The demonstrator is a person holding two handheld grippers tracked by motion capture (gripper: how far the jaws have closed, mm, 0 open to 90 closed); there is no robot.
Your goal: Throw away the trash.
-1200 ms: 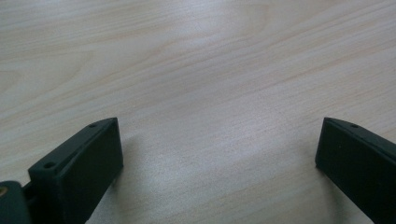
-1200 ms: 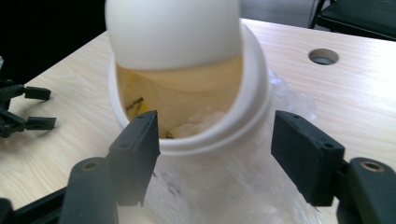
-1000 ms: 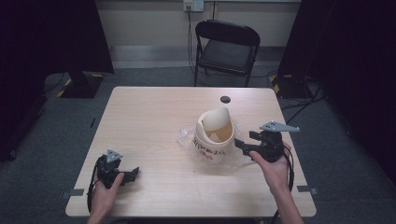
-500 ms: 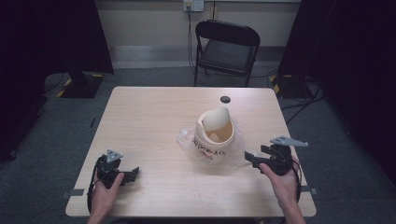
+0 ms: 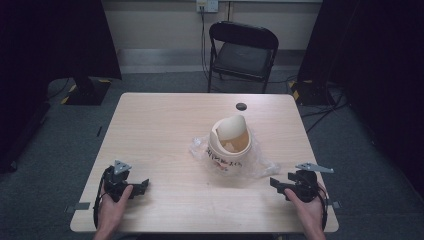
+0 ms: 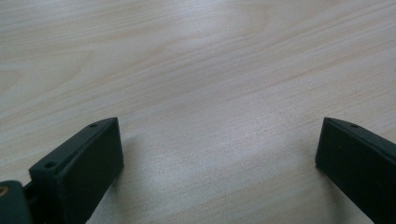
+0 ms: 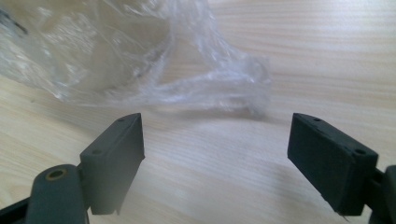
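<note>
Right gripper [image 5: 278, 183]: sitting low at the near right edge of the table [image 5: 165, 125], jaws spread wide with nothing between them; having just been opening while coming down and back from beside the bin, where it stood a second ago.
Right gripper view: looking along bare wood toward the crumpled tail of the plastic bag [image 7: 140, 60], which is lying just ahead of the jaws and not touching them.
Left gripper [image 5: 141, 186]: resting at the near left corner, same spot as a second ago, jaws standing wide apart over bare wood, gripping nothing.
Bin [image 5: 229, 145]: standing upright mid-table, right of centre, swing lid tipped up, writing on the front; well apart from both grippers.
Plastic bag [image 5: 260, 162]: bunched around the foot of the bin, spilling out toward the right gripper.
Black disc [image 5: 241, 106]: lying near the far edge, untouched.
Reading: looking like a let-go and a retreat to rest; likely closing out this step, or pausing before reaching for the bag again.
</note>
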